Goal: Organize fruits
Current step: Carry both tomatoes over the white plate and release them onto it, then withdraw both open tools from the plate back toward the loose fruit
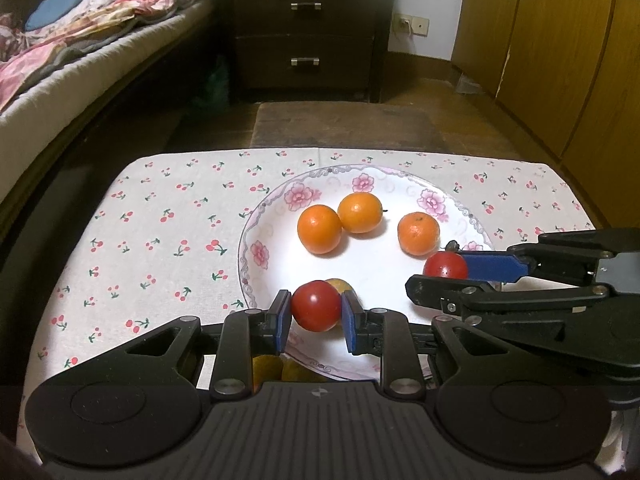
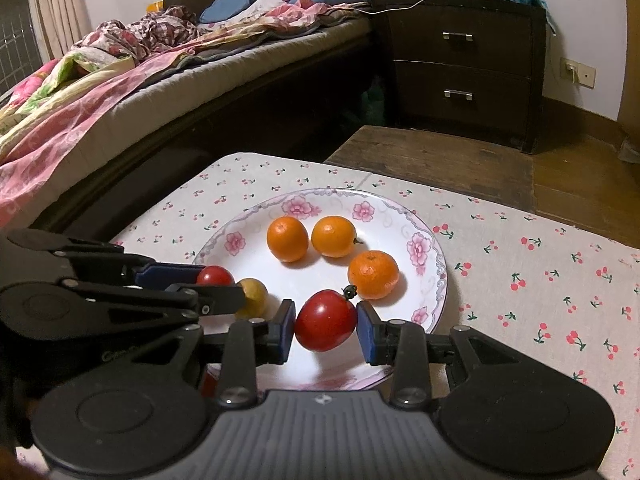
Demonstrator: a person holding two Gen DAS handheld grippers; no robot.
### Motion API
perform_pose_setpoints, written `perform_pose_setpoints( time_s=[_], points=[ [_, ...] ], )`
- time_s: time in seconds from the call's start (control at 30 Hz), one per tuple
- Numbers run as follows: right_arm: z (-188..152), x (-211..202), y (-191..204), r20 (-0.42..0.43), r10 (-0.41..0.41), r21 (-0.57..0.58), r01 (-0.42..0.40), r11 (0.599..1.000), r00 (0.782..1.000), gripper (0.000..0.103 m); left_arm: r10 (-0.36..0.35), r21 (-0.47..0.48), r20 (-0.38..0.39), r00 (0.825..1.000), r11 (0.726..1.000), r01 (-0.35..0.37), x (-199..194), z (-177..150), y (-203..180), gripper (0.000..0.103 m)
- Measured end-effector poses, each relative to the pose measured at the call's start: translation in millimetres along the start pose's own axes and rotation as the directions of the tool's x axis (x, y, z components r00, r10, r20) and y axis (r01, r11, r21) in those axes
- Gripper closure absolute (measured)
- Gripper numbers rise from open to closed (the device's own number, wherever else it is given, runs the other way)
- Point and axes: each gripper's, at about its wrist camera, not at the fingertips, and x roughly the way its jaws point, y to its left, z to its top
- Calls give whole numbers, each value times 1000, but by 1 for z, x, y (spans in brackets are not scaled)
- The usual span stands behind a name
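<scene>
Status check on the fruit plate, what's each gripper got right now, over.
Left gripper shut on a red tomato. Right gripper shut on a second tomato. Both over the plate; three oranges lie on it. Nothing blocking.

An unmade bed (image 2: 140, 80), a dark two-drawer nightstand (image 1: 306, 36), perhaps wooden wardrobe doors (image 1: 560, 48)

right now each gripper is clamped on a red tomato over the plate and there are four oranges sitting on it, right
Nearly. The left gripper and right gripper each have their jaws shut on a red tomato over the plate, but only three oranges sit on it, not four. The right wrist view shows this clearly.
</scene>
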Motion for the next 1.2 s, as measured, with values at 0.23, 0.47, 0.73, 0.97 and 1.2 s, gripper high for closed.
perform_pose_setpoints(
  time_s=[0.23, 0.47, 0.73, 0.97, 1.2],
  points=[
    [0, 3, 0, -11, -14, -5, 14, 1000, 1000, 62, 4, 9, -3, 1000, 1000, -4, 0, 0, -1, 69],
    [0, 1, -2, -3, -30, -5, 30, 1000, 1000, 62, 15, 1, 6, 1000, 1000, -15, -1, 1, -1, 61],
    [0, -1, -4, 3, -40, 4, 40, 999, 999, 58, 20, -1, 14, 1000, 1000, -20, -3, 3, 1, 56],
    [1, -6, -5, 18, -49, 12, 49, 999, 999, 58, 16, -8, 32, 999, 1000, -16, -8, 6, 2, 50],
    [2, -8, -7, 22, -59, 20, 58, 998, 998, 56, 19, 0, 50, 999, 1000, -19, -13, 7, 1, 44]
  ],
)
